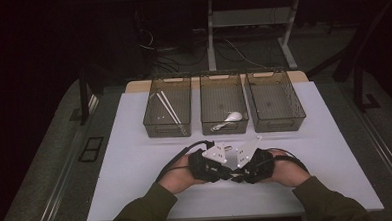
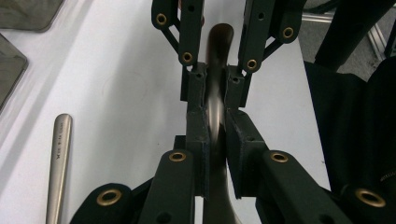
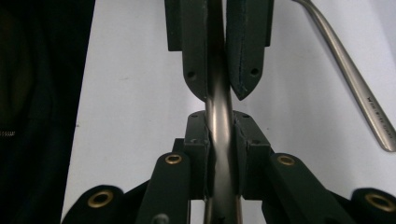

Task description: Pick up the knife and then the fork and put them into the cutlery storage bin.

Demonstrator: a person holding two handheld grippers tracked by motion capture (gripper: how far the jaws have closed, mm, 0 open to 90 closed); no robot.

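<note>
One metal utensil (image 2: 219, 42), gripped at two spots along its slim curved handle, low over the white table (image 1: 136, 163), at the near middle, right in front of the person. Looks like a handover from one gripper to the other, or a two-handed regrip. To do it well: keep the handle straight between both sets of pads, make sure of the taking grip before easing the other, and open one side only, slowly, so nothing slips or swings. Avoid twisting one hand against the other; could lever the smooth metal out of the pads. Left gripper (image 2: 216, 122): nearly closed, pads (image 2: 198, 144) pressed on either side of the handle. Right gripper (image 3: 219, 120): likewise narrowed to the handle's thickness, pads (image 3: 198, 140) clamped on it, tips almost meeting those of the left. Beside them, flat on the table, a second utensil (image 3: 359, 88), untouched. Farther off, three bins (image 1: 225, 130) in a row: white sticks (image 1: 168, 107) in the left one, a white spoon (image 1: 232, 118) in the middle one.
</note>
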